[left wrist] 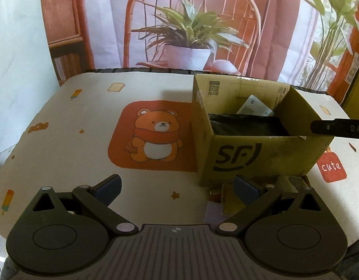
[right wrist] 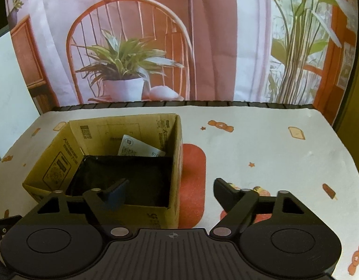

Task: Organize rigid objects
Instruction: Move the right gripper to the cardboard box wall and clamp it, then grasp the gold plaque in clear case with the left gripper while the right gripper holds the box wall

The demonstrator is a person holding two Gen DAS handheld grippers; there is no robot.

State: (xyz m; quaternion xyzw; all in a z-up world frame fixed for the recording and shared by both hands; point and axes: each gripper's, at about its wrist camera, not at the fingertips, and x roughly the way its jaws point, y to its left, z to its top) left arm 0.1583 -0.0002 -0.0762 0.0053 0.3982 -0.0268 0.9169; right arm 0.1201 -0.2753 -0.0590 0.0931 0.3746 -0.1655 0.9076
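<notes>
An open cardboard box (left wrist: 261, 154) with an SF logo stands on the table, right of the bear print. Inside it lie a black liner or flat black item (left wrist: 244, 127) and a white printed packet (left wrist: 254, 106). Small brown and gold objects (left wrist: 227, 201) sit on the cloth at the box's near foot, partly hidden by my left gripper's right finger. My left gripper (left wrist: 177, 189) is open over the cloth, nothing between its fingers. My right gripper (right wrist: 171, 194) is open, its left finger over the box (right wrist: 49, 170) interior, its right finger outside the box's right wall.
A cartoon-print tablecloth (left wrist: 86, 116) covers the table. Behind its far edge hangs a printed backdrop (right wrist: 214, 46) of a chair and plants. A black bar of the other gripper (left wrist: 338, 128) reaches over the box's right rim.
</notes>
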